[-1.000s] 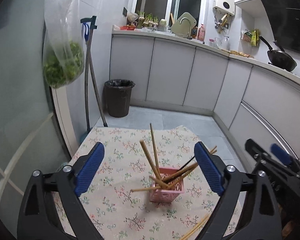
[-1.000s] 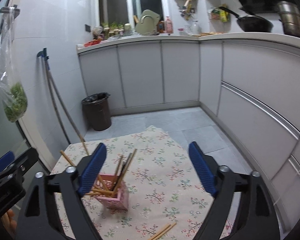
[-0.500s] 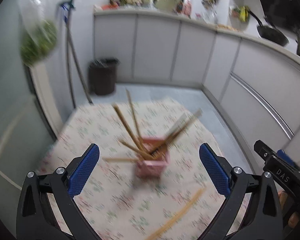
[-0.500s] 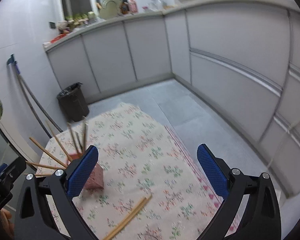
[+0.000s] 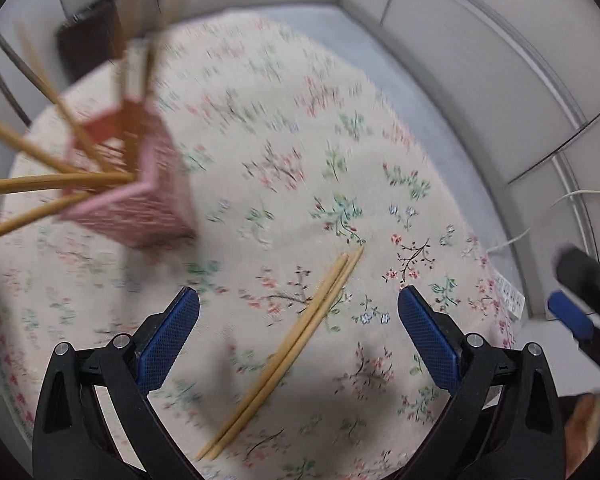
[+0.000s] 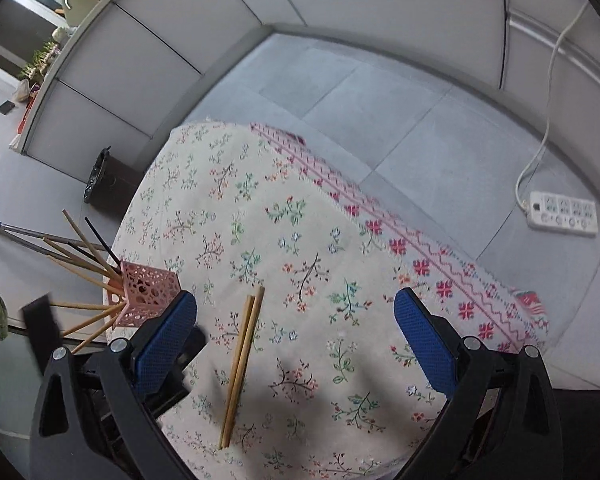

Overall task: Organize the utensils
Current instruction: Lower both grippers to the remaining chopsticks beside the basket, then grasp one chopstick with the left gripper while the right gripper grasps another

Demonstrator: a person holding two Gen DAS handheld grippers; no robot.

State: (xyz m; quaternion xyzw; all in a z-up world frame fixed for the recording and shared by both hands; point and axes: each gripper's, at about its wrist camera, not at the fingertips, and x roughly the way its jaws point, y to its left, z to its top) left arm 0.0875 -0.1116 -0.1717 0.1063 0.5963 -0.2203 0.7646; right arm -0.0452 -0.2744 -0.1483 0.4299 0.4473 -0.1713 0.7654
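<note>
A pair of wooden chopsticks [image 5: 296, 344] lies side by side on the floral tablecloth [image 5: 284, 152]; it also shows in the right wrist view [image 6: 242, 364]. A pink perforated holder [image 5: 140, 188] stands upright on the cloth with several chopsticks fanning out of it, and appears in the right wrist view [image 6: 146, 294] too. My left gripper [image 5: 298, 340] is open and empty, hovering straddling the loose pair. My right gripper [image 6: 296, 344] is open and empty, with the pair nearer its left finger.
The table's right edge [image 6: 400, 248] drops to a grey tiled floor [image 6: 400, 100]. A white power strip [image 6: 562, 214] lies on the floor by grey cabinets. A dark bin [image 6: 106, 184] stands beyond the table. The right gripper's body [image 5: 584, 292] shows at the left view's right edge.
Both grippers have tilted down and moved in over the table toward the loose chopstick pair. The holder has shifted to the upper left in both views. Both stay open.
</note>
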